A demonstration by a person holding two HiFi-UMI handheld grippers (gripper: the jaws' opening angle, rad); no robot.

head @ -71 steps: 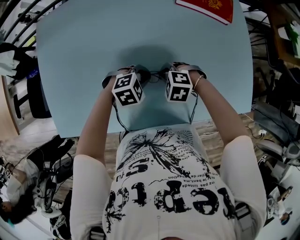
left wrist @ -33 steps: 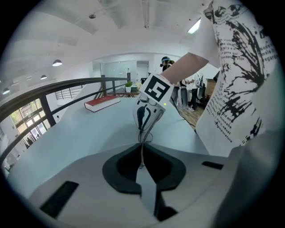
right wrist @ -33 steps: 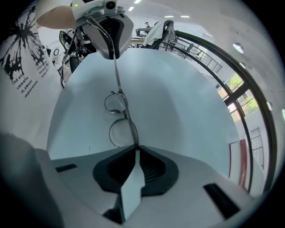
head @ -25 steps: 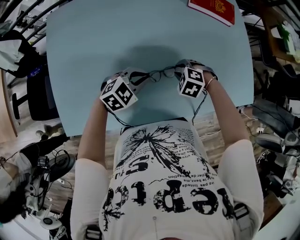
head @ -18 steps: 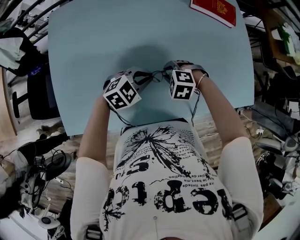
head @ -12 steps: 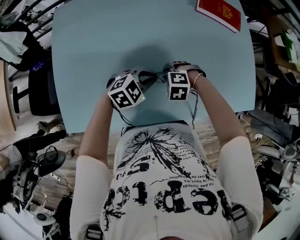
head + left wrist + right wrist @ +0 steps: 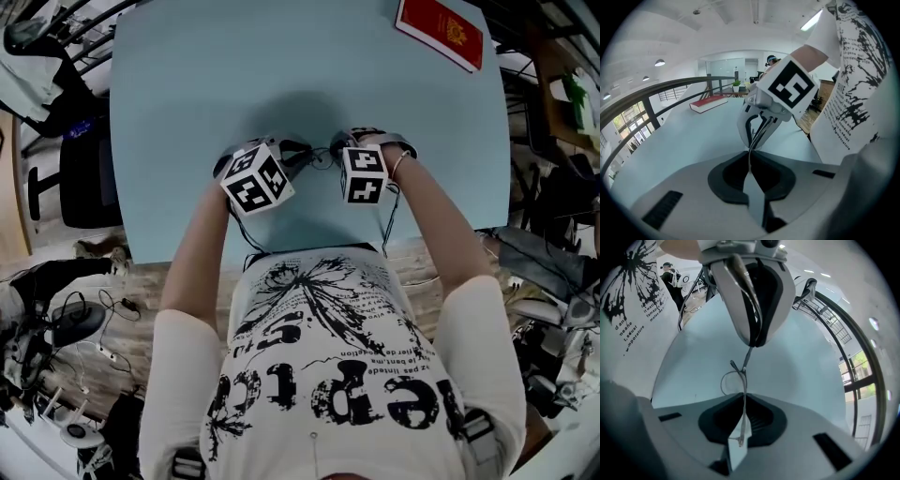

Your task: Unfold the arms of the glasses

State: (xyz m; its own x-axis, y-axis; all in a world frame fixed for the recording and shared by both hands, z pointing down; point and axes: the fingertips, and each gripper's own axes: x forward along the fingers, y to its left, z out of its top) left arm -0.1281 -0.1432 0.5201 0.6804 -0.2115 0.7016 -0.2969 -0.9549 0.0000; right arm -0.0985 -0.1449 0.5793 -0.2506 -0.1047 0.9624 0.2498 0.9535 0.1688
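A large open-plan lab or office workspace is suggested. A light blue table [image 7: 187, 112] is set on a wooden floor [image 7: 141, 277], over which cables [image 7: 98, 352] and stands of gear [image 7: 66, 431] are strewn. A red book [image 7: 441, 33] is laid at the table's far corner. A white ceiling with round lamps [image 7: 659, 62], a dark railing [image 7: 656, 91], a glass-walled room [image 7: 724, 70] and tall windows [image 7: 628, 117] are seen around it.

Two claws [image 7: 750, 160] [image 7: 743, 400], one pair of glasses [image 7: 733, 382], one book [image 7: 441, 31], one table [image 7: 187, 94].
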